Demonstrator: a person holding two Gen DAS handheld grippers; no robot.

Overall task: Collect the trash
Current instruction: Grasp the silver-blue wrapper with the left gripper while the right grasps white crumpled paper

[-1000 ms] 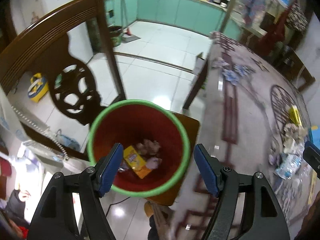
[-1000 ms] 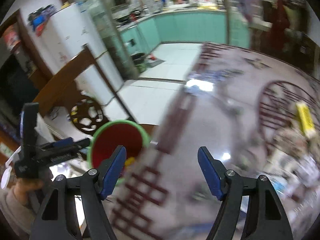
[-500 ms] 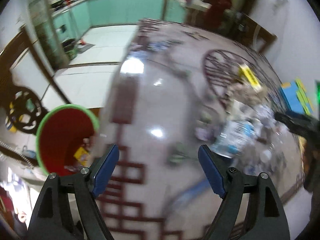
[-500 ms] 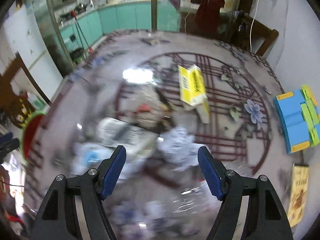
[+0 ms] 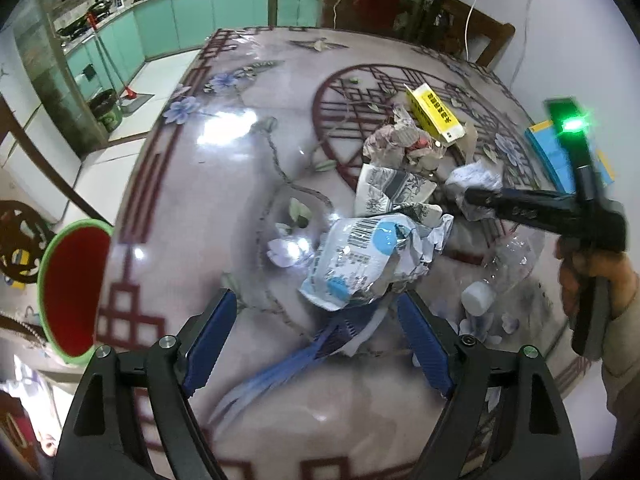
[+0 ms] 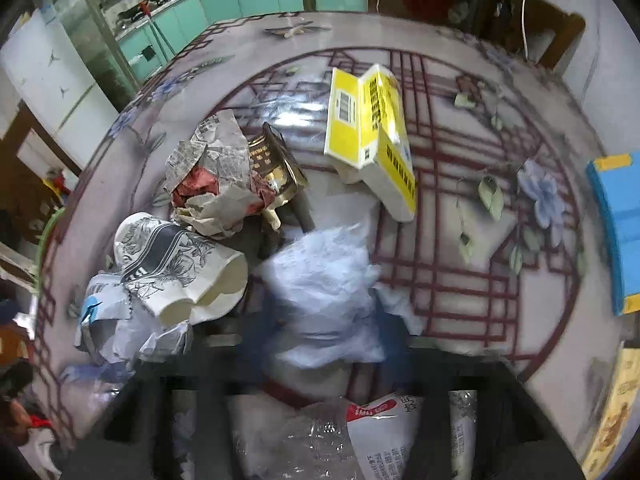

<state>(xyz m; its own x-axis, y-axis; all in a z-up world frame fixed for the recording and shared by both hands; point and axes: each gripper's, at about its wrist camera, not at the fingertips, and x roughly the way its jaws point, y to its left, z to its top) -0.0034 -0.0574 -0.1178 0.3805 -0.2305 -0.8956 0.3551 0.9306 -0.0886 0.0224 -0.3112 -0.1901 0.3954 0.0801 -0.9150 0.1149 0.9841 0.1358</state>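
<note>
1. The white tissue wad point(image 6: 324, 272) lies on the table point(image 5: 224, 208) in the middle of the litter, just near of the yellow box point(image 6: 372, 136) and right of the flattened paper cup point(image 6: 180, 264).
2. The right gripper point(image 6: 324, 320) straddles the wad, one blurred blue finger on either side. Its jaws have just been closing with the wad between them. The smear hides whether the pads already bite.
3. The crumpled blue-and-white wrapper point(image 5: 360, 260) lies straight ahead of the left gripper point(image 5: 316, 340), its long axis slanting from near-left to far-right.
4. The left gripper is released. Its jaws have just been opening, and its pads point(image 5: 208, 336) touch nothing; only the wrapper's near edge reaches between them.
5. The red bin point(image 5: 68, 292) stands off the table's left edge. It is well apart from the wad, so the right hand's carry runs leftward past the left hand, which is nearer.
</note>
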